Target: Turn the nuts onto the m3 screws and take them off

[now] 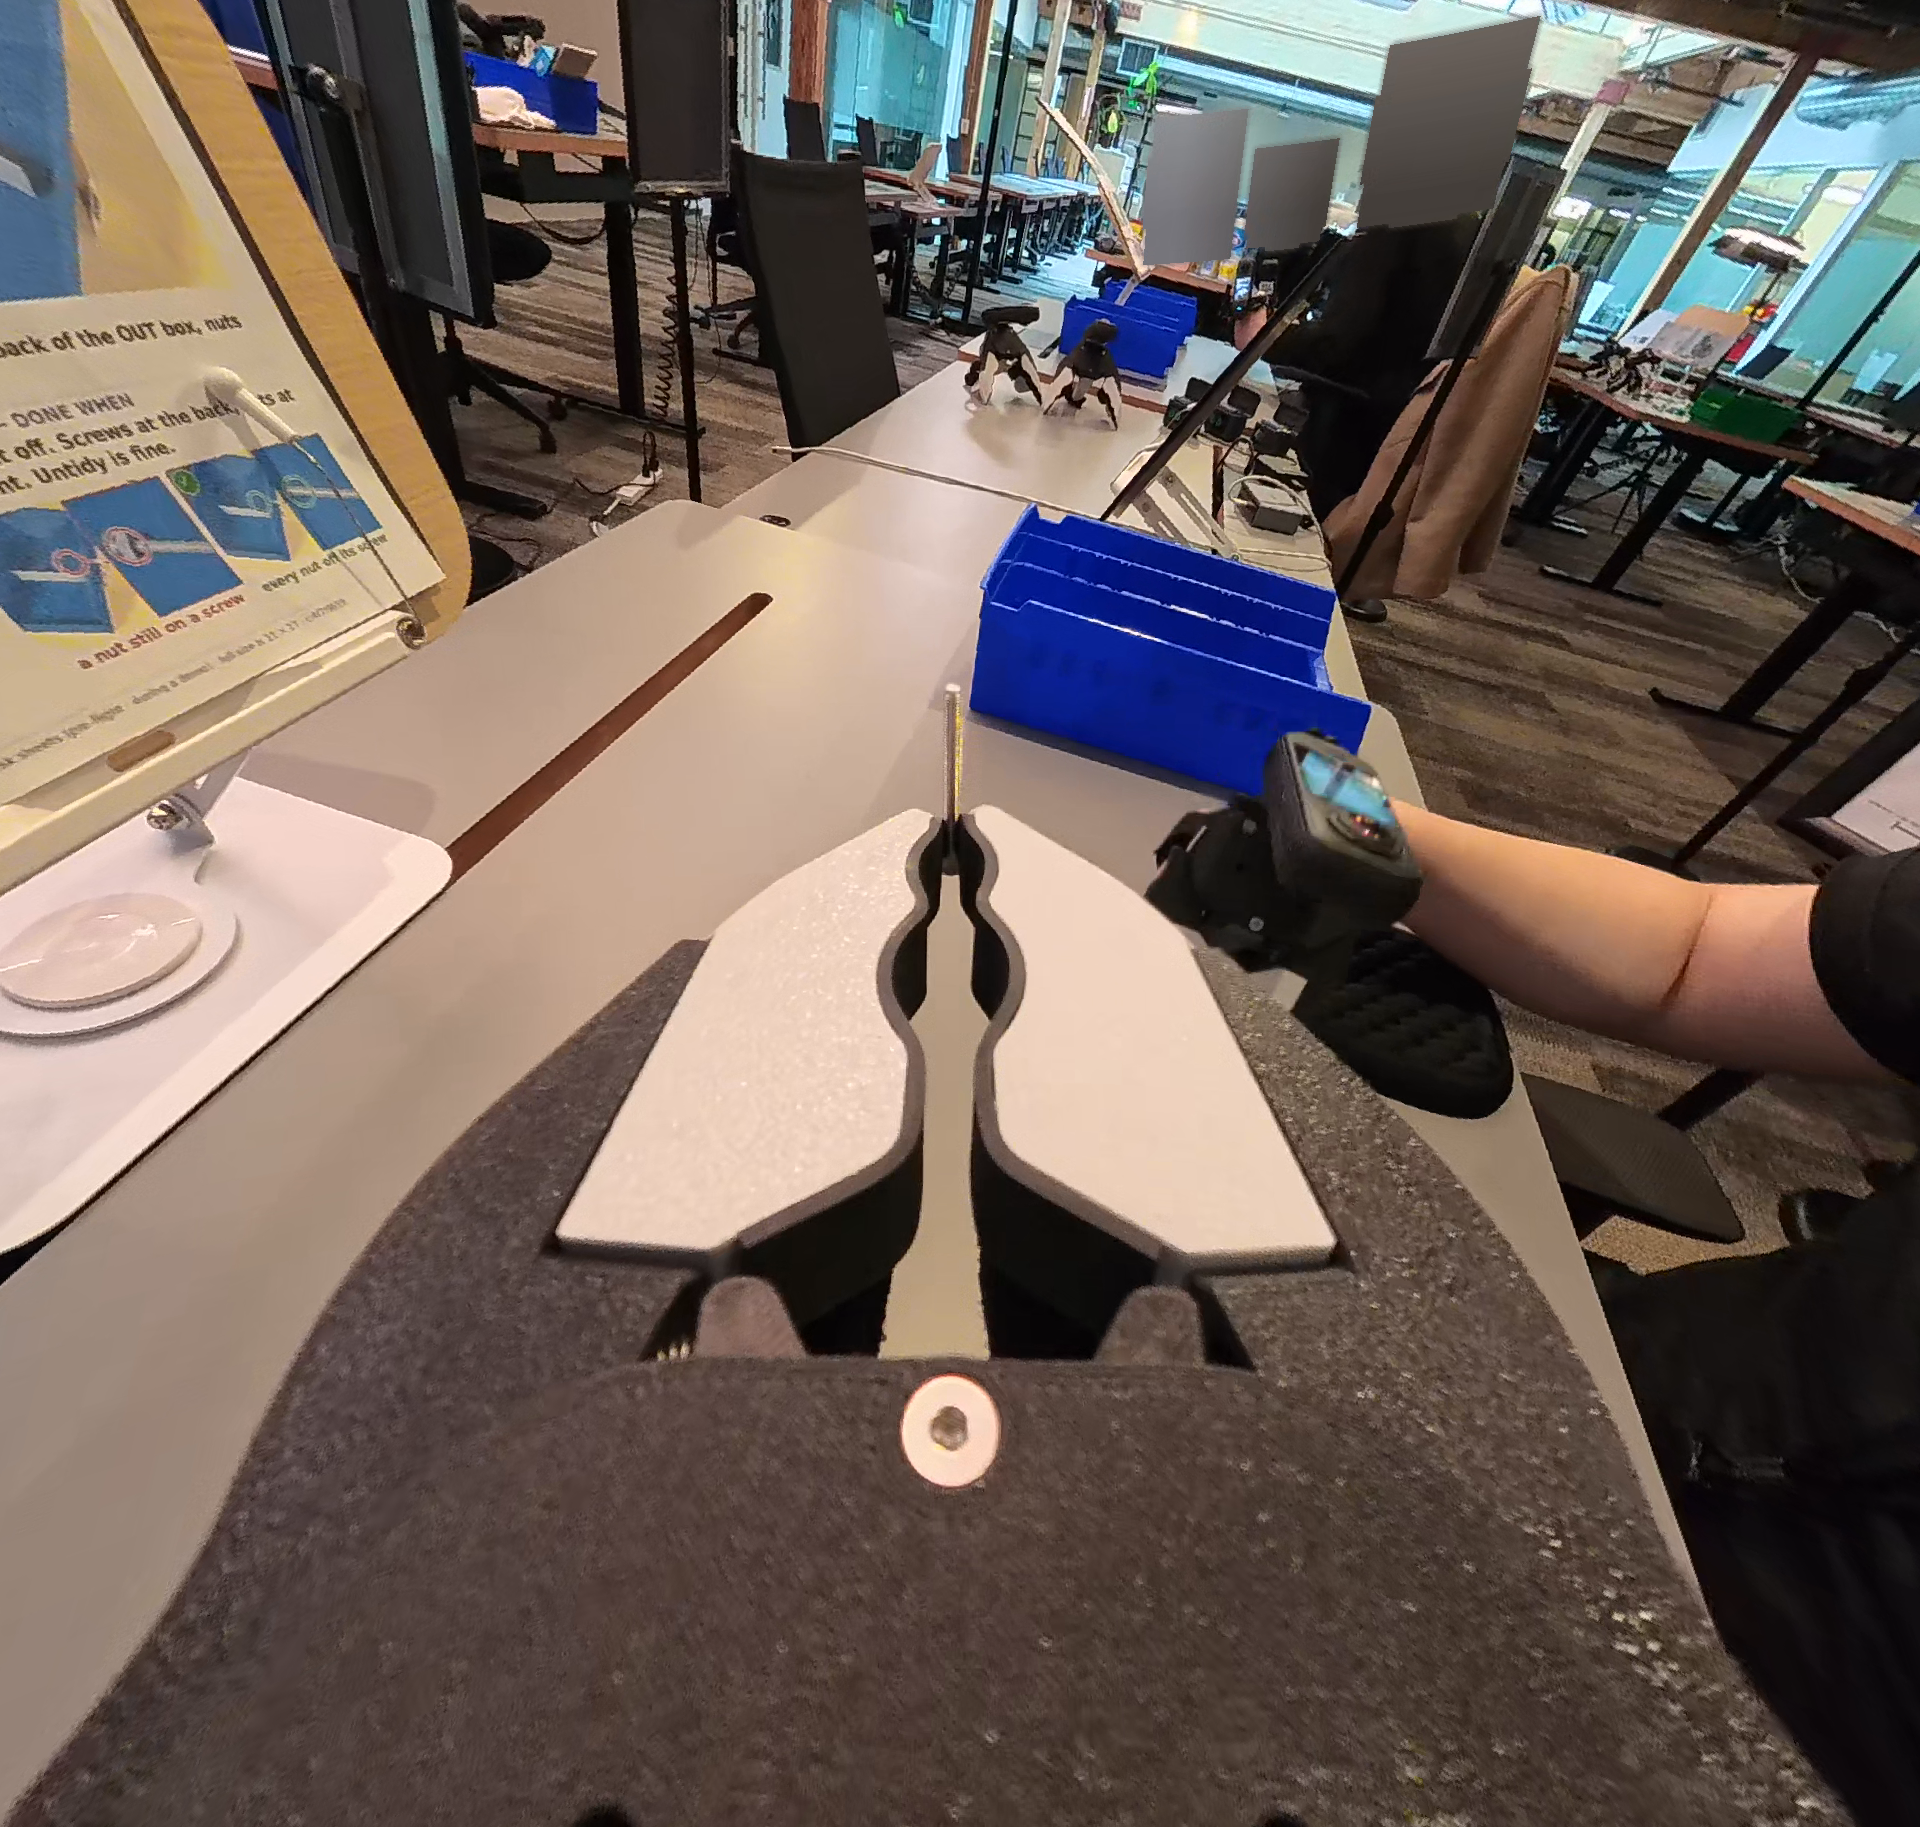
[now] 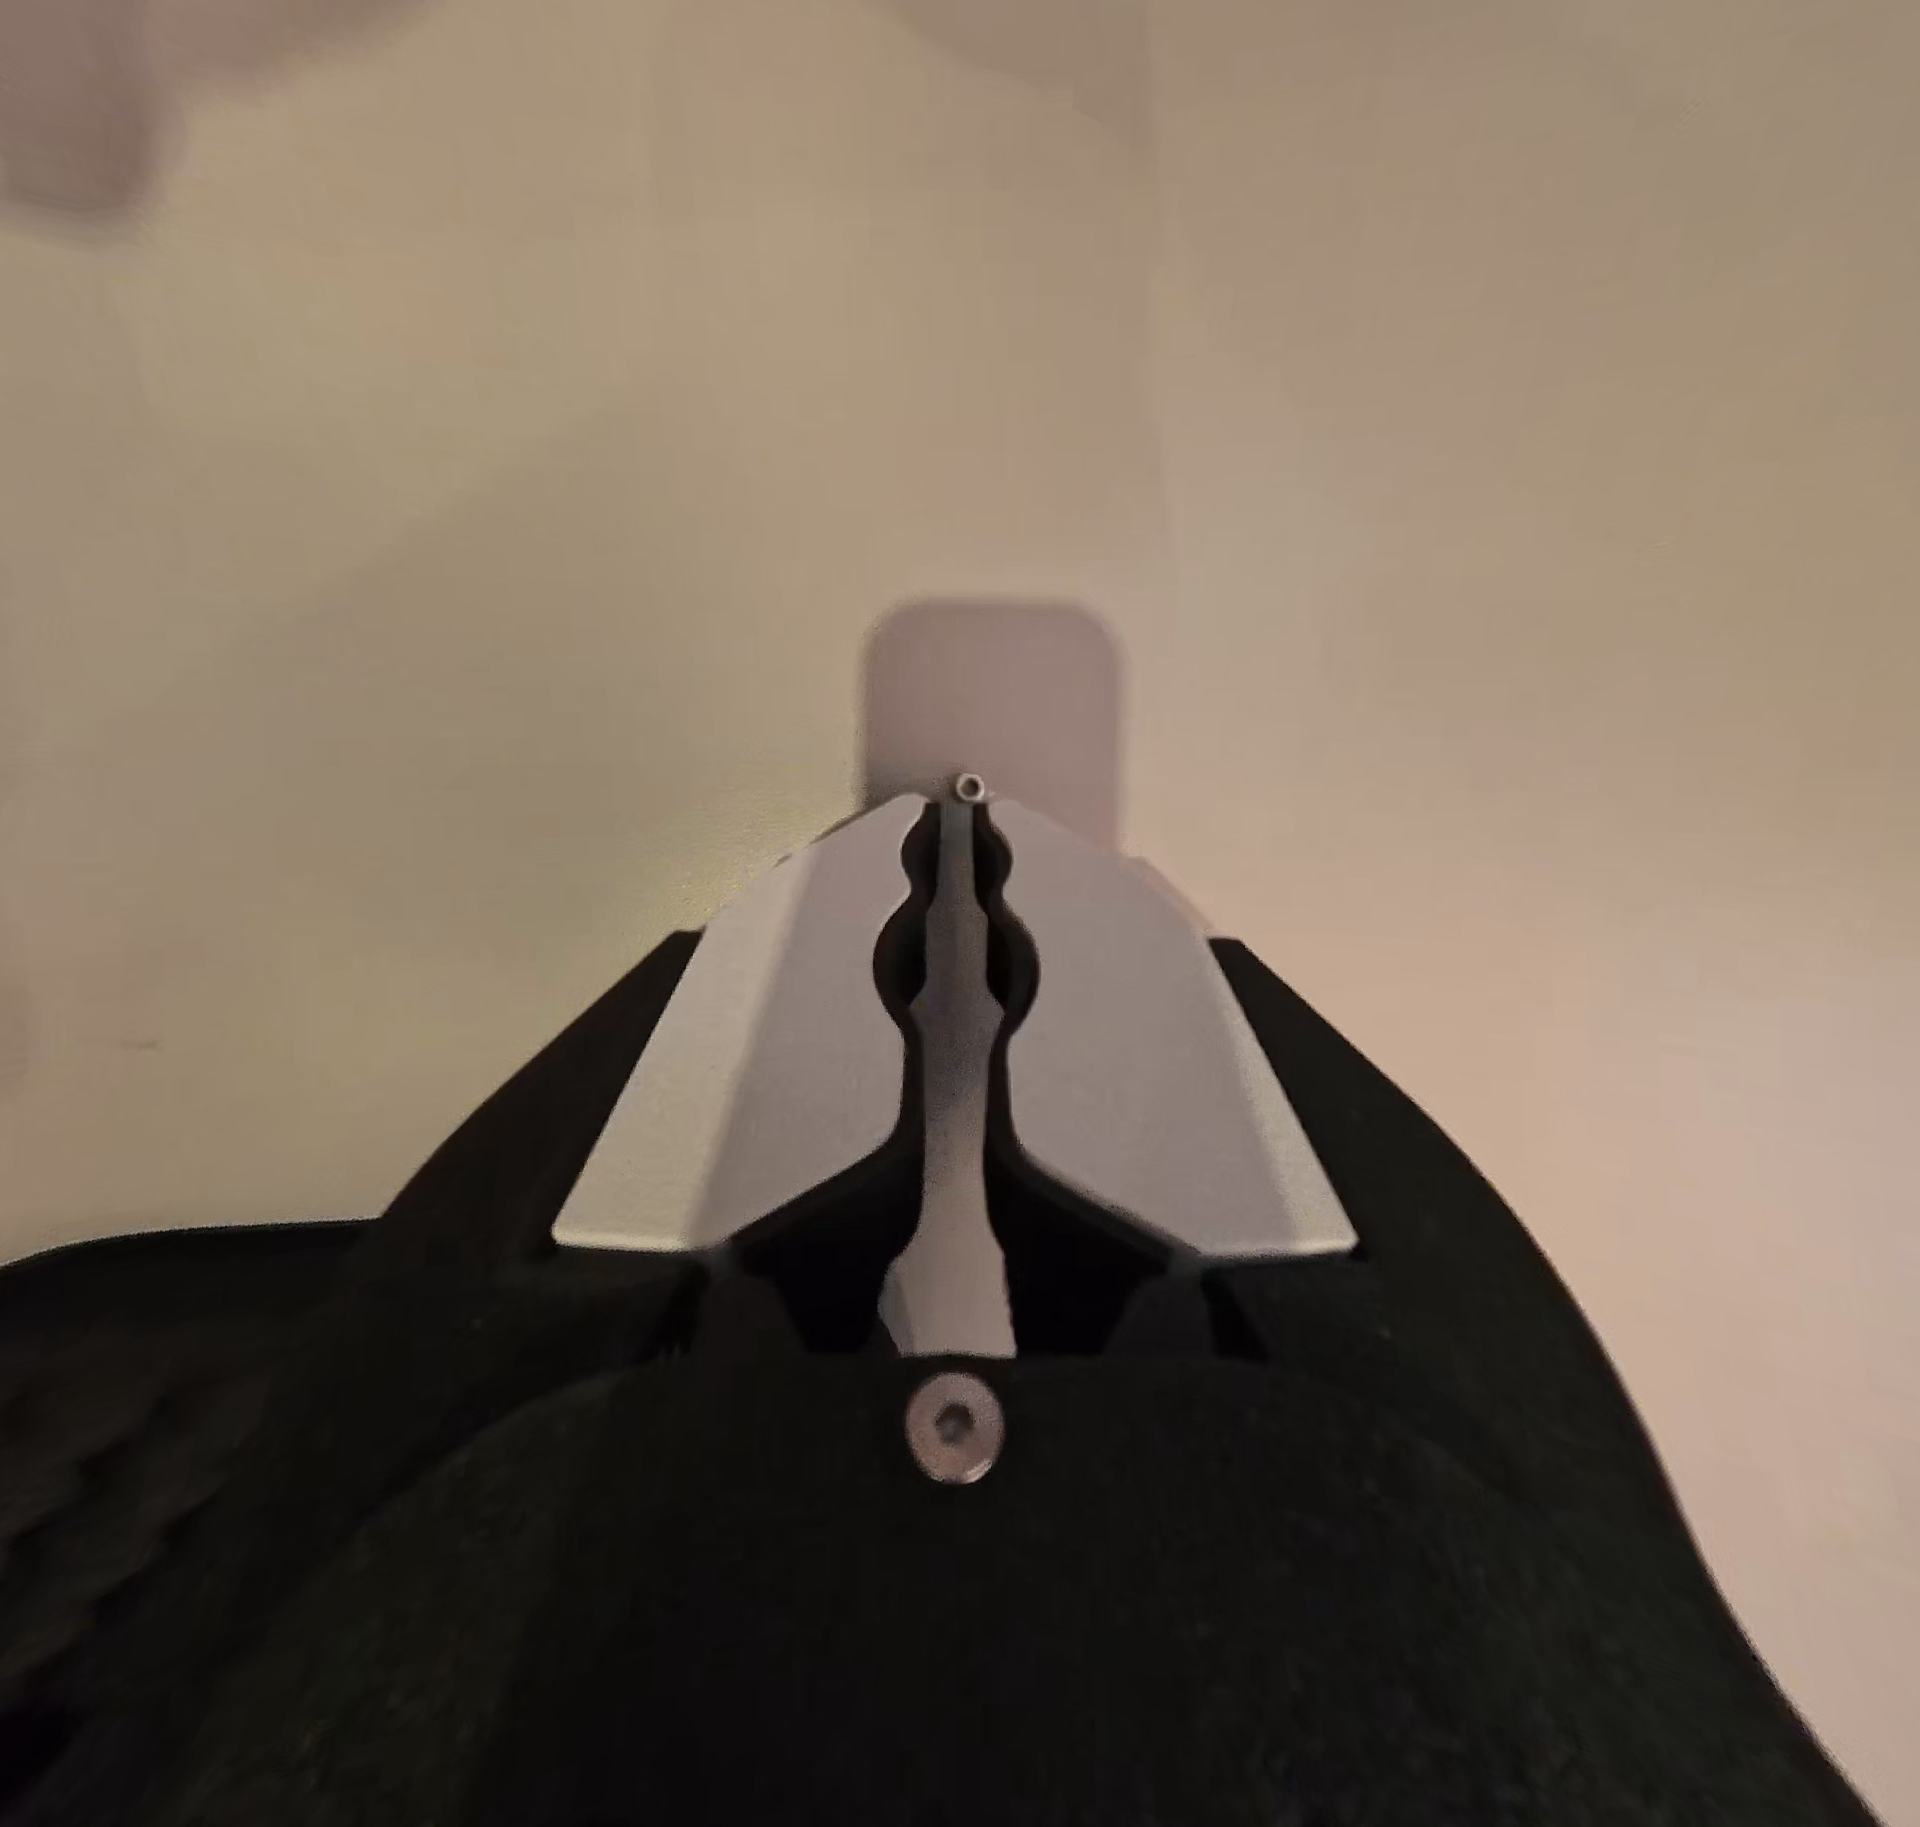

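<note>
My left gripper [image 1: 950,827] is shut on a long thin m3 screw [image 1: 952,754] that sticks straight out past its fingertips over the grey table [image 1: 665,842]. My right gripper [image 2: 968,809] is shut on a small silver nut [image 2: 970,789] pinched at its fingertips, pointed down close to the table surface [image 2: 1351,427]. The right gripper also shows in the left wrist view [image 1: 1288,873], held by a person's arm [image 1: 1621,956] to the right of the screw, below and apart from it.
Blue plastic bins [image 1: 1164,634] stand on the table beyond the screw. An instruction sheet on a wooden stand [image 1: 187,406] with a white base [image 1: 208,904] is at the left. A slot [image 1: 613,728] runs through the table. Office desks and chairs fill the background. The grippers' ends are close to 30 cm from one another.
</note>
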